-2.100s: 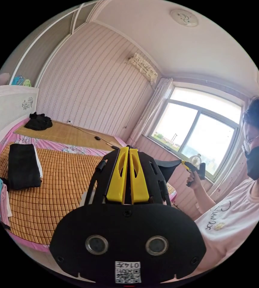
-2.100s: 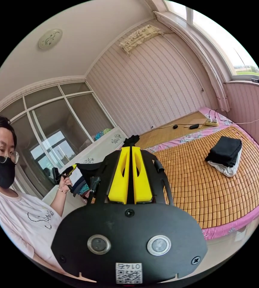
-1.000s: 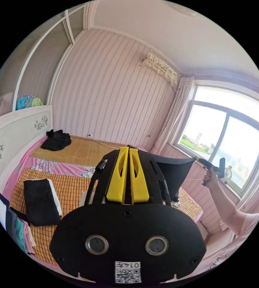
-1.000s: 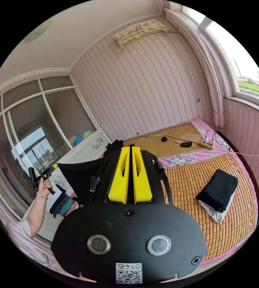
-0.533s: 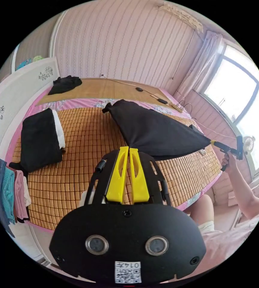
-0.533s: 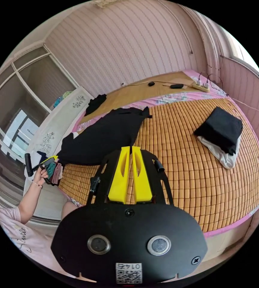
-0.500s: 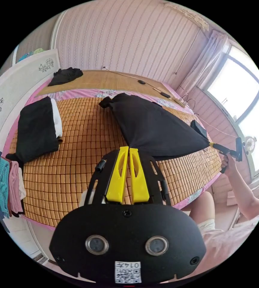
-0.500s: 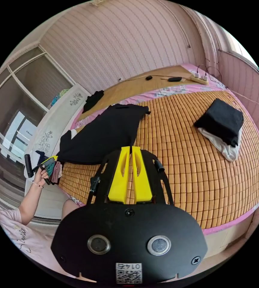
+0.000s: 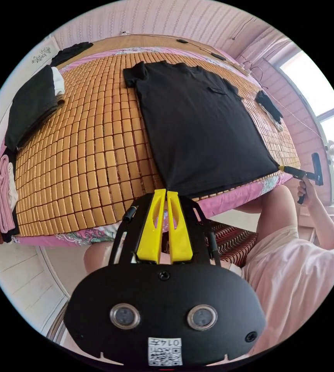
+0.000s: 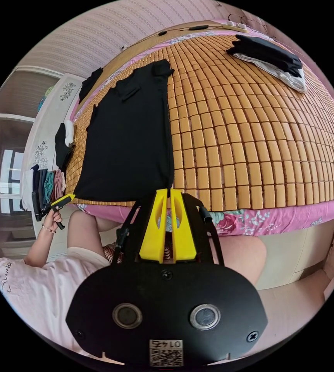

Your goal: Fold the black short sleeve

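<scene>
The black short-sleeve shirt (image 9: 198, 120) lies spread flat on the bamboo mat, collar end far from me and hem at the near edge of the bed. In the left gripper view, my left gripper (image 9: 166, 191) is shut on one hem corner. My right gripper (image 9: 281, 167), held in a hand, pinches the other hem corner at the right. In the right gripper view, the shirt (image 10: 132, 135) stretches away from my right gripper (image 10: 169, 190), which is shut on its hem corner. My left gripper (image 10: 71, 197) holds the far corner at the left.
The bamboo mat (image 9: 89, 155) covers the bed. A folded black-and-white stack (image 9: 31, 102) sits left of the shirt, another folded stack (image 10: 267, 52) on the opposite side. Folded clothes (image 9: 0, 193) hang by the bed's end. The person's legs and pink top are below the bed edge.
The shirt, held up in the air between both grippers, has come down and now lies flat on the mat. Both grippers dropped to the bed's near edge, still gripping the hem corners.
</scene>
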Demonstrator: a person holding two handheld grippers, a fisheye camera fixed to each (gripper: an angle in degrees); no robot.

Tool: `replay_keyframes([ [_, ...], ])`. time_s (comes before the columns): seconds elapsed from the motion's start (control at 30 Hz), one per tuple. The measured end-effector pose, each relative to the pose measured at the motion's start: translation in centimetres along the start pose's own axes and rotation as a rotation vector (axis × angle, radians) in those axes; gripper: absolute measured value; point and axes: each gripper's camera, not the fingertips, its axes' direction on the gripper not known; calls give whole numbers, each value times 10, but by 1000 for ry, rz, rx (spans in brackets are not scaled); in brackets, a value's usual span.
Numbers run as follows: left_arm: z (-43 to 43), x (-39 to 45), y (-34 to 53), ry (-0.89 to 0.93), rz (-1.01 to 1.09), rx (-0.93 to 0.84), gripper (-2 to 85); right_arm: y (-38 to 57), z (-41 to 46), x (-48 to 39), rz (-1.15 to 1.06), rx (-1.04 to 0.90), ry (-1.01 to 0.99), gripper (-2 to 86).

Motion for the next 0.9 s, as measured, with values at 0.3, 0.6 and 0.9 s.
replay_keyframes([
  [0.3,43,-7,69,23,39,-61,-7,60,34,34,-47,-73,20,35],
  [0.6,47,-73,54,-53,-14,85,-10,4,67,-46,-460,-36,215,41],
  [0.9,138,-155,-125,-102,-83,177,-8,-192,241,-277,-926,41,119,62],
])
